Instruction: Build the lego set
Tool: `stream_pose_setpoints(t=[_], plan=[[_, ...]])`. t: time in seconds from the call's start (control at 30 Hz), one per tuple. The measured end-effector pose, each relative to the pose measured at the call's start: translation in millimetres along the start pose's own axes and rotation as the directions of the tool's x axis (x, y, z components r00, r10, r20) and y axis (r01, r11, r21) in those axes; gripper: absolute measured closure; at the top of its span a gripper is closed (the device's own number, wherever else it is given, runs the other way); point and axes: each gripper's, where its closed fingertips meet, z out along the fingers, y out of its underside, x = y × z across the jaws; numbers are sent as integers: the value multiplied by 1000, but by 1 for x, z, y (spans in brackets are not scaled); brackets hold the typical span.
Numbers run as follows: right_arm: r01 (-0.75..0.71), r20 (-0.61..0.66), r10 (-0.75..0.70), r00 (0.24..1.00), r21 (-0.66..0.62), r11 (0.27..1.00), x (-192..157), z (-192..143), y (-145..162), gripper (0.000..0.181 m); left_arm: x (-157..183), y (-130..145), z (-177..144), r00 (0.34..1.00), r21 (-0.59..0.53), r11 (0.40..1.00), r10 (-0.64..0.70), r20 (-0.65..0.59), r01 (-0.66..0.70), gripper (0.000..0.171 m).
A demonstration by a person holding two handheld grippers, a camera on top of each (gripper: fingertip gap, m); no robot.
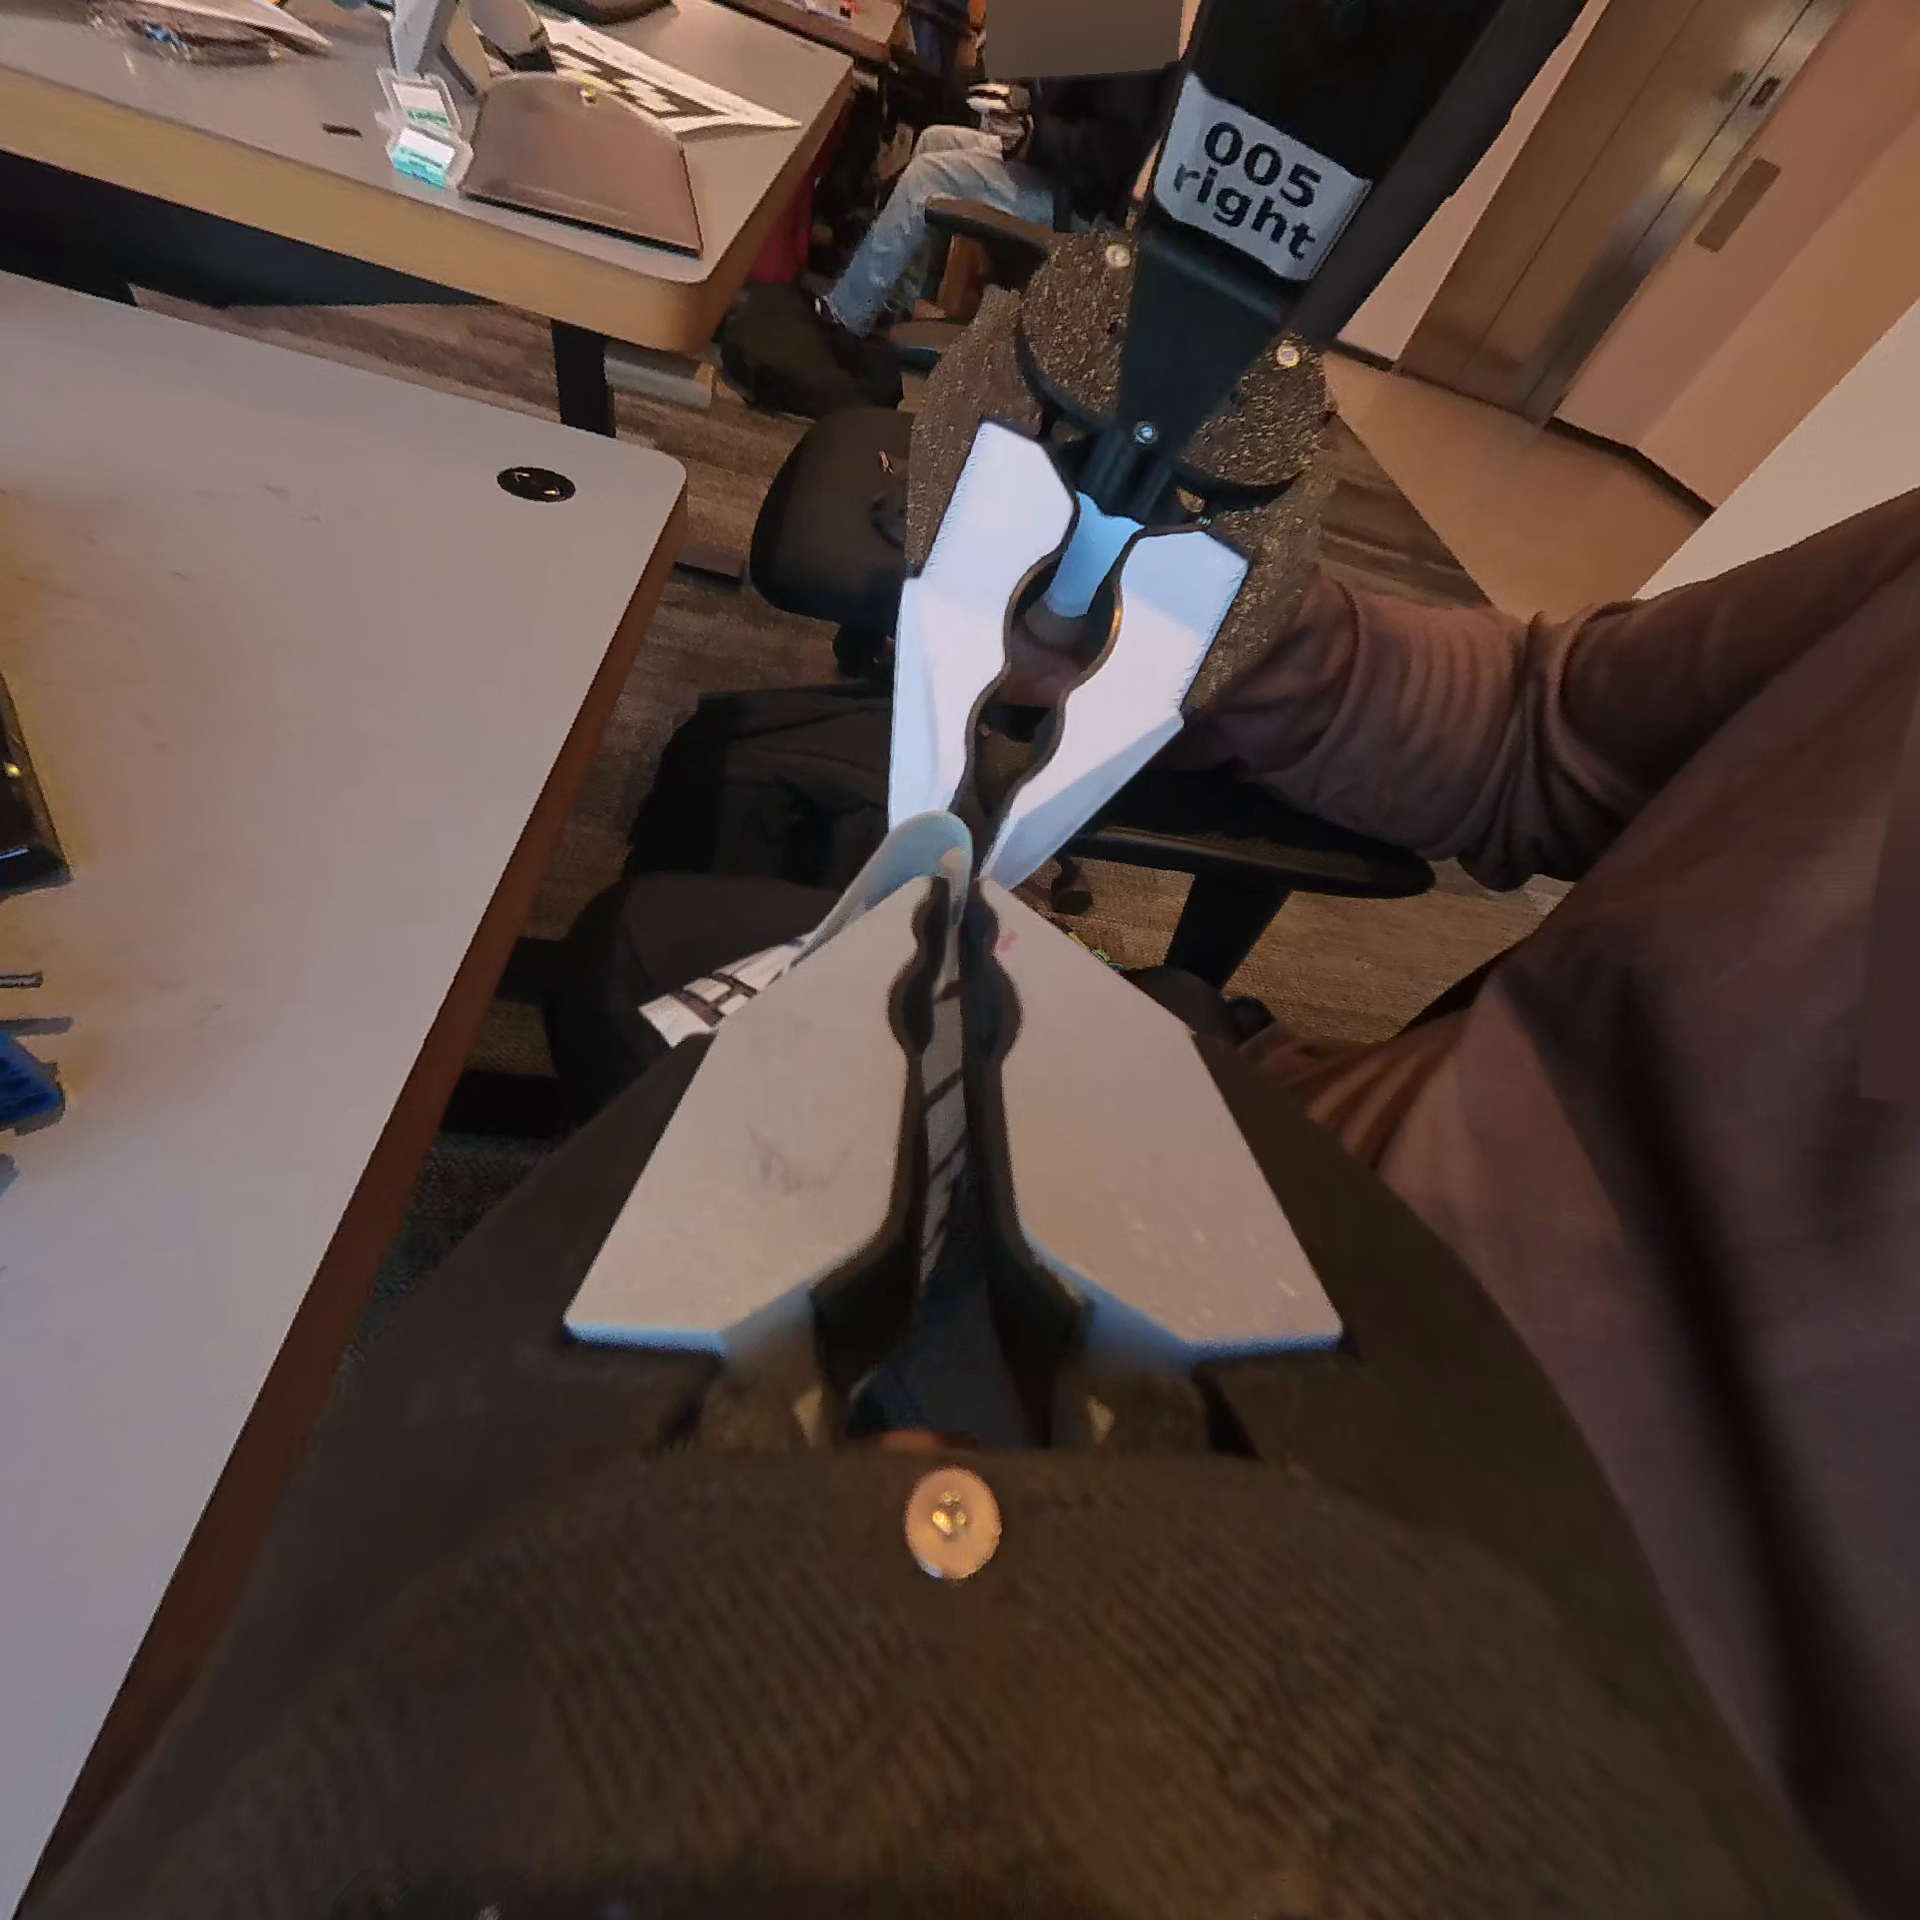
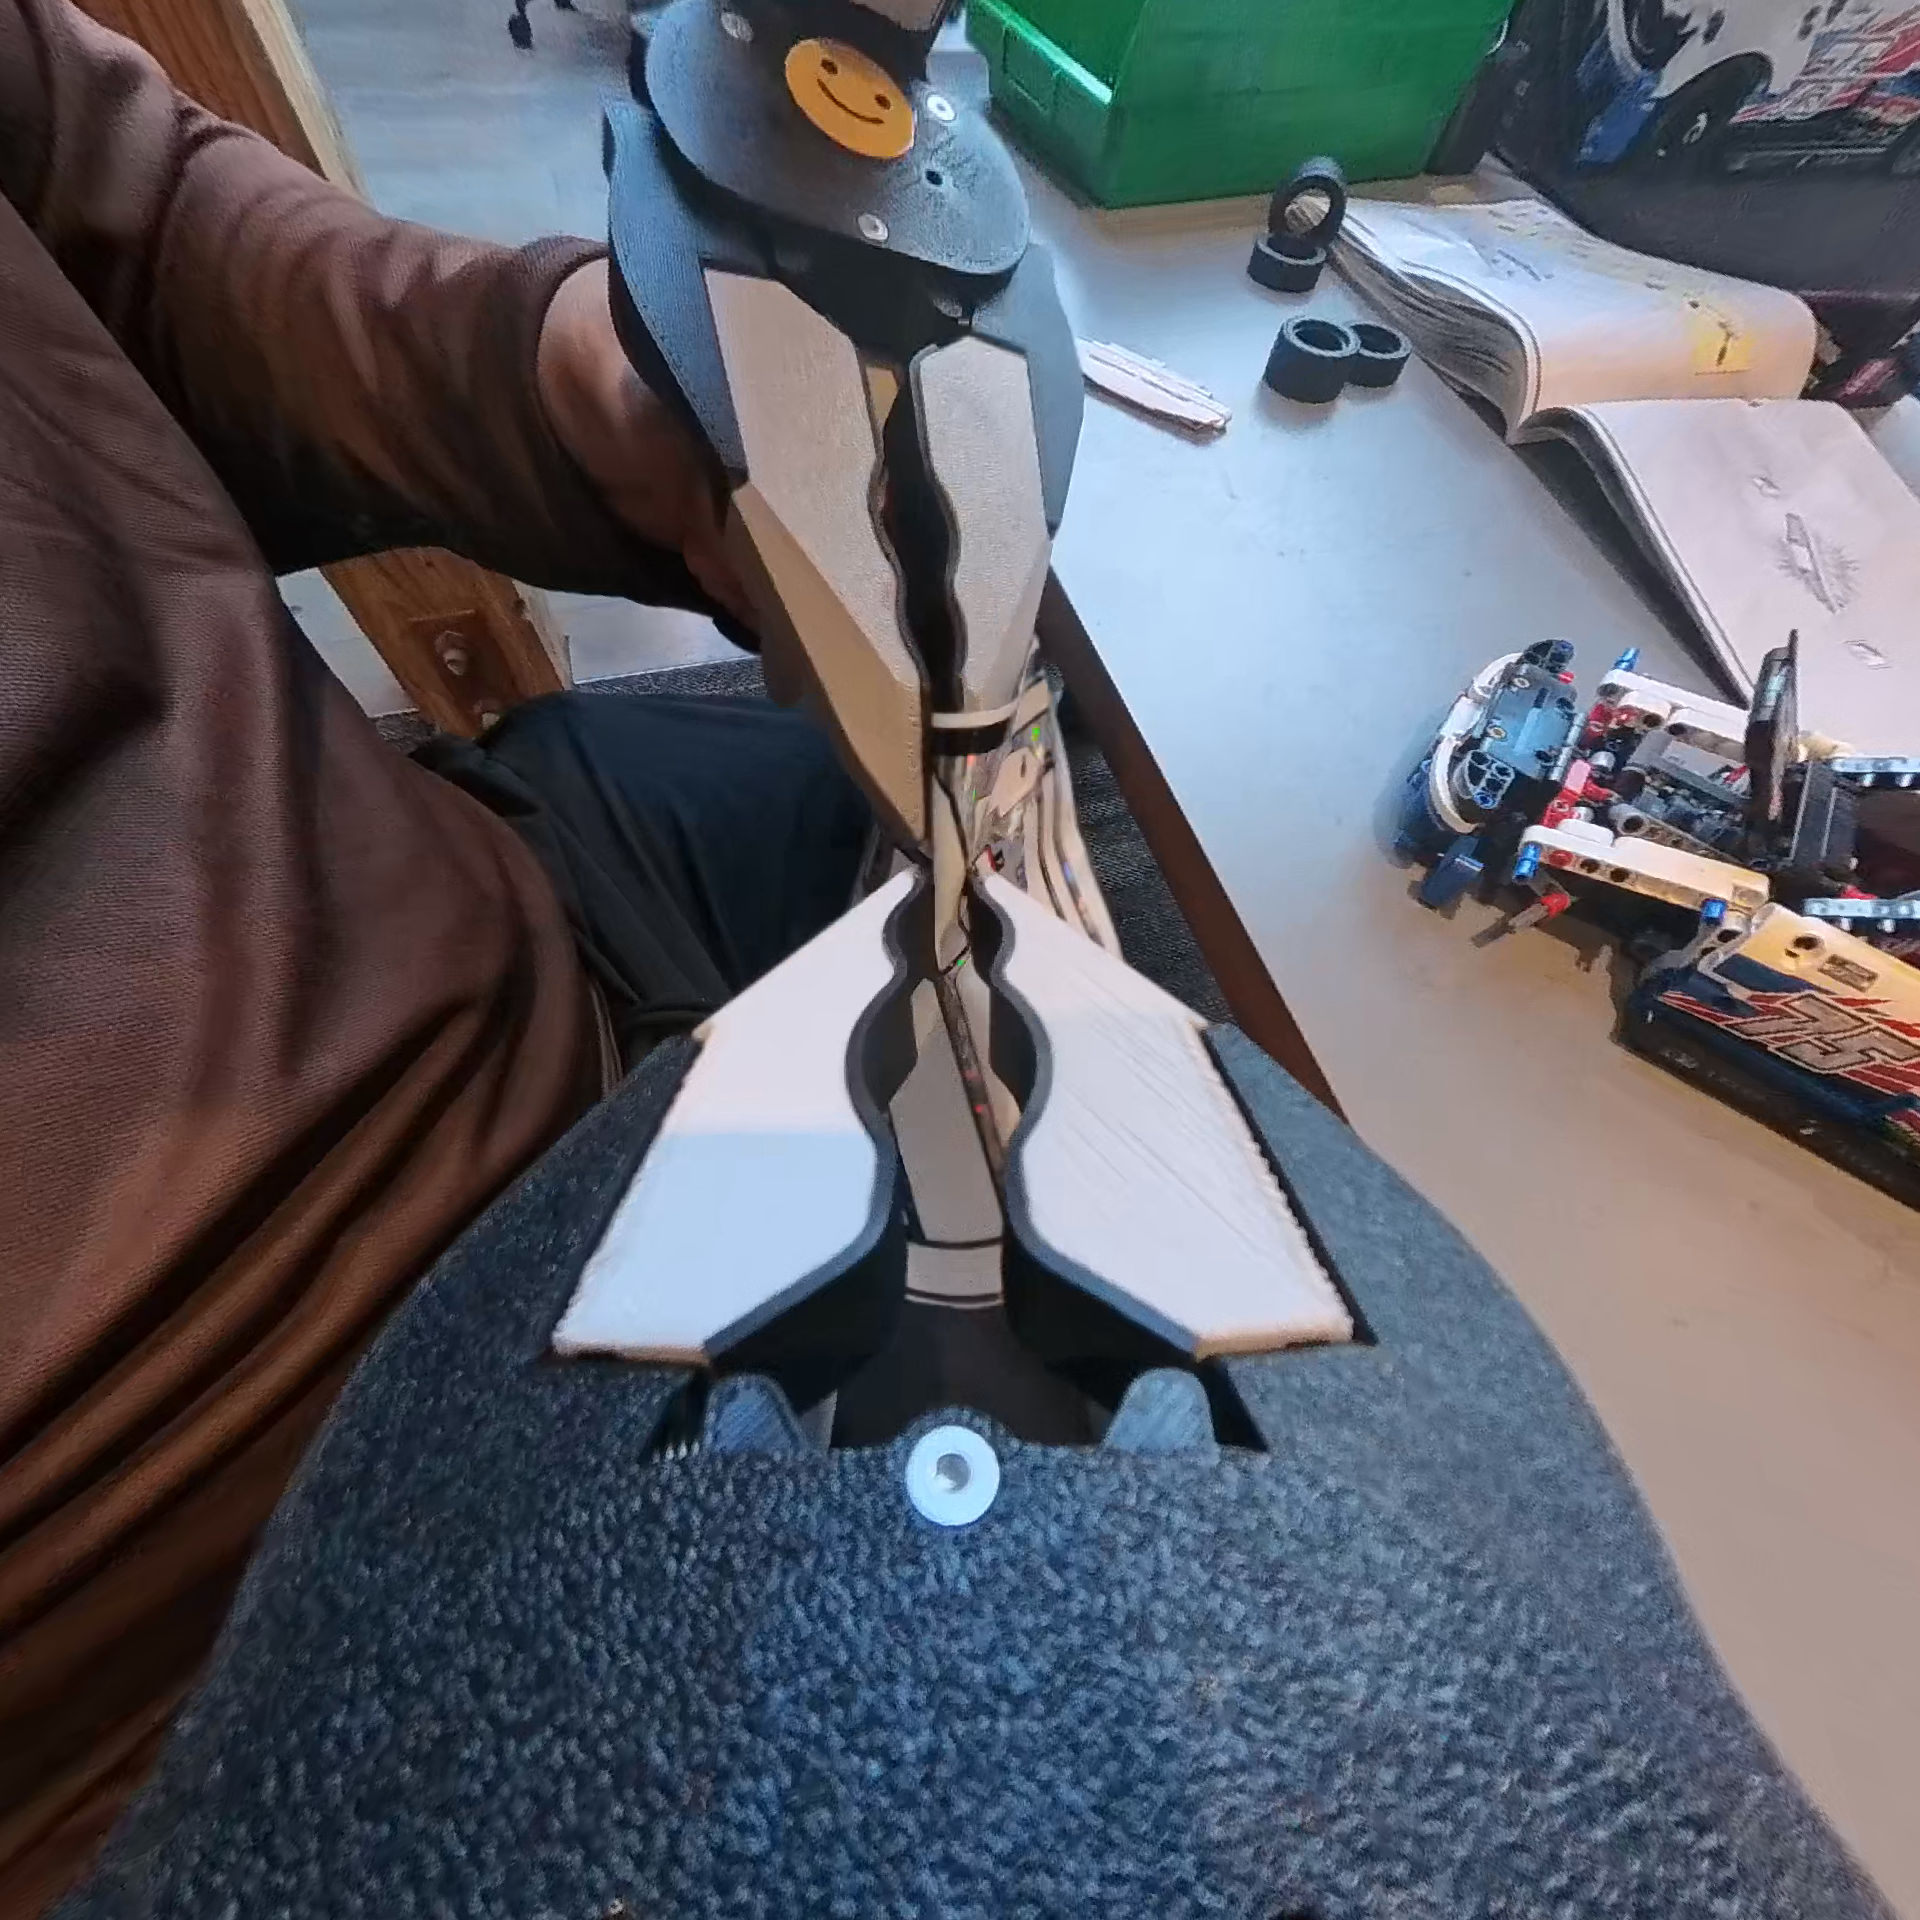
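A: We have the left gripper (image 1: 961,883) pinched nearly closed on a thin printed sheet (image 1: 727,987), a sticker sheet by the look of it, which curls out past the tips.

B: And our right gripper (image 2: 945,883) meets it tip to tip, its jaws narrow too, nipping the same sheet (image 2: 1023,790) from the opposite side. Both tools hang off the table edge, over our lap and brown sleeve (image 1: 1455,707).

A: Outward from there, we see the partly built lego car (image 2: 1621,790) lying on the grey table (image 2: 1299,623), well apart from the grippers.

B: Beyond it, the open instruction booklet (image 2: 1621,343), some loose black tyres (image 2: 1335,358) beside it, and a green bin (image 2: 1247,94) at the back.

A: On our left view, office chairs (image 1: 831,520) and another desk (image 1: 665,260).
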Motion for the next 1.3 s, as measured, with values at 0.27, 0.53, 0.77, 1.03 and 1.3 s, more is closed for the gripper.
stream_pose_setpoints(t=[0.27,0.53,0.77,1.03,1.3], plan=[[167,-175,-183,967,-106,980,10,1,2,176,-1,-7,0,994,44,993,-106,-4,106,164],[377,-383,-465,798,-284,882,21,-5,-8,176,-13,-13,-2,981,150,975,-179,78,166,166],[490,-481,-644,594,-419,765,23,-11,-22,176,-11,-22,-8,984,214,969,-147,100,123,171],[357,-399,-371,838,-112,927,15,-14,-29,176,-14,-15,-6,989,157,984,-96,111,78,171],[241,-250,-225,942,37,970,8,-20,-29,149,1,-10,0,998,94,995,-41,37,37,171]])
